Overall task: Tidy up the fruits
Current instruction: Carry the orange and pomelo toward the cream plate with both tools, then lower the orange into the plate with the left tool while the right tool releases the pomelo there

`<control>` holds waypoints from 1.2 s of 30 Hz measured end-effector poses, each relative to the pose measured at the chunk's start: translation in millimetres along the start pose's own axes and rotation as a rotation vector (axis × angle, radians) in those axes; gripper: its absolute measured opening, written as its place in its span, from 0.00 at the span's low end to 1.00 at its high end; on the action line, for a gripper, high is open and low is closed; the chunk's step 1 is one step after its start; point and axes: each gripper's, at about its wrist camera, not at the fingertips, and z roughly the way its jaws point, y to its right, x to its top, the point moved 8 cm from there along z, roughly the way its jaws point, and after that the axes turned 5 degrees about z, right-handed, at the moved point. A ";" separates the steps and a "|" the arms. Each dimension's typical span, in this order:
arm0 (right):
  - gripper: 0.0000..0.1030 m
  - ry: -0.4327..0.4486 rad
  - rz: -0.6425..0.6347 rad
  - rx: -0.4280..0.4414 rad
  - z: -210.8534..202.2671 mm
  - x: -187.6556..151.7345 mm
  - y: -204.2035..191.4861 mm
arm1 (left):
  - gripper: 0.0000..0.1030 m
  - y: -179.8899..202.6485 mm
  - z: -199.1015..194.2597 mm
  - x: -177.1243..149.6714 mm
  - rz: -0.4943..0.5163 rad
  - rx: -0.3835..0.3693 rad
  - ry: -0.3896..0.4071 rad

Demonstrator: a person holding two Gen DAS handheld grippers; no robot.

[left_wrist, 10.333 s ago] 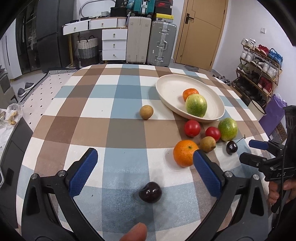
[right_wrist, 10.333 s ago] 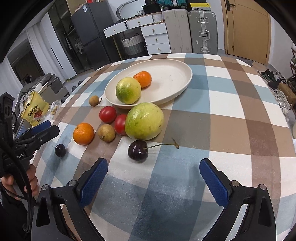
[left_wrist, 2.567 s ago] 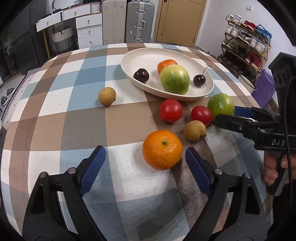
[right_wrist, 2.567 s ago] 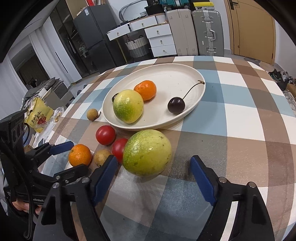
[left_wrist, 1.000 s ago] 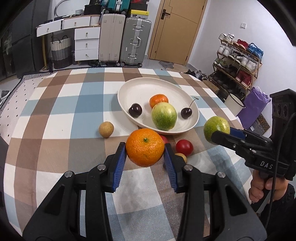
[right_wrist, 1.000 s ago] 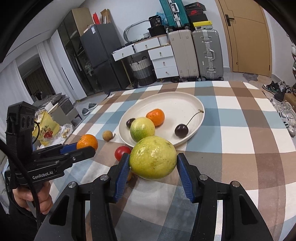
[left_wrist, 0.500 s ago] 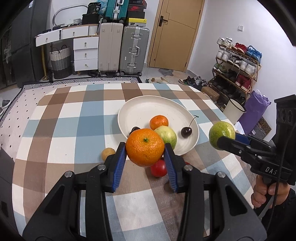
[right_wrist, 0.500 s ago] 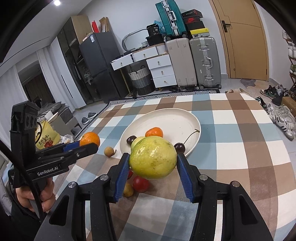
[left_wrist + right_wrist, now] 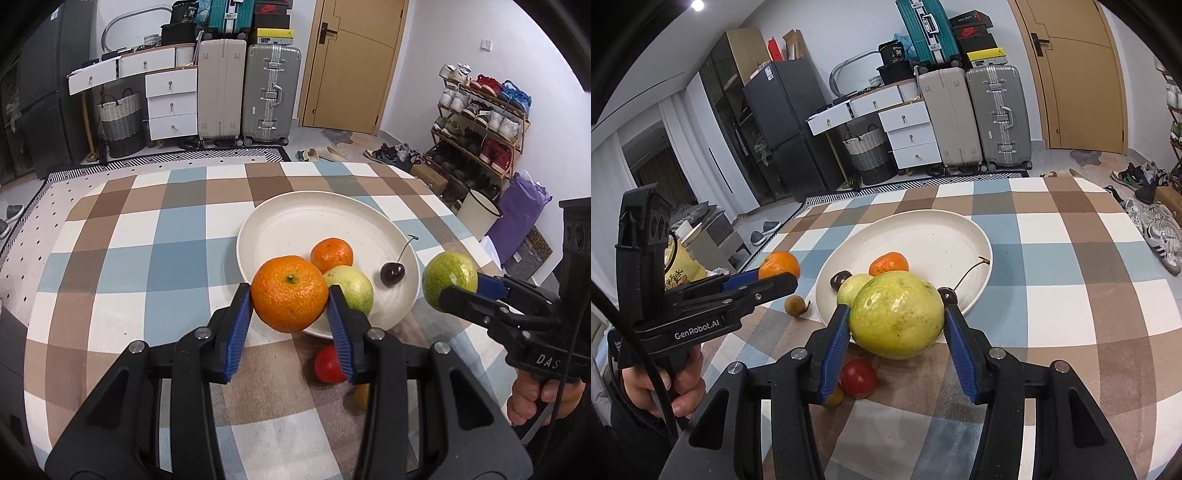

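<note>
My left gripper (image 9: pixel 290 295) is shut on a large orange (image 9: pixel 289 293), held in the air just before the near rim of the cream plate (image 9: pixel 295 229). My right gripper (image 9: pixel 895 319) is shut on a big yellow-green fruit (image 9: pixel 897 319), also lifted, near the plate's (image 9: pixel 923 236) front edge. In the plate lie a small orange (image 9: pixel 331 254), a green fruit (image 9: pixel 352 288) and a stemmed dark cherry (image 9: pixel 392 273); a second dark cherry (image 9: pixel 840 279) shows in the right wrist view. On the checked cloth lie a red tomato (image 9: pixel 858 378) and a small brown fruit (image 9: pixel 794 305).
The round table wears a brown, blue and white checked tablecloth (image 9: pixel 147 258). Another small yellowish fruit (image 9: pixel 834 398) lies by the tomato, half hidden by my right fingers. Suitcases, drawers and a shoe rack stand beyond the table. A hand (image 9: pixel 657 391) holds the left gripper's handle.
Both grippers have risen with their fruits and the left one has carried the orange toward the plate's near rim. The grips have not changed.
</note>
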 end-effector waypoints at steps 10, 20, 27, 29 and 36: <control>0.50 -0.019 -0.004 0.004 17.3 5.6 3.3 | 0.37 4.4 27.6 7.7 0.024 0.011 -0.021; 0.50 -0.049 -0.011 0.004 37.7 6.9 2.6 | 0.37 1.5 57.5 5.6 0.024 0.020 -0.058; 0.50 -0.084 -0.020 -0.009 54.0 4.1 2.0 | 0.37 -2.6 68.4 4.3 0.016 0.018 -0.059; 0.50 -0.081 -0.019 -0.015 57.4 5.8 3.0 | 0.37 -1.9 69.9 4.8 0.021 0.020 -0.055; 0.50 -0.081 -0.015 -0.029 63.4 7.9 8.5 | 0.37 0.6 73.6 8.2 0.038 0.037 -0.053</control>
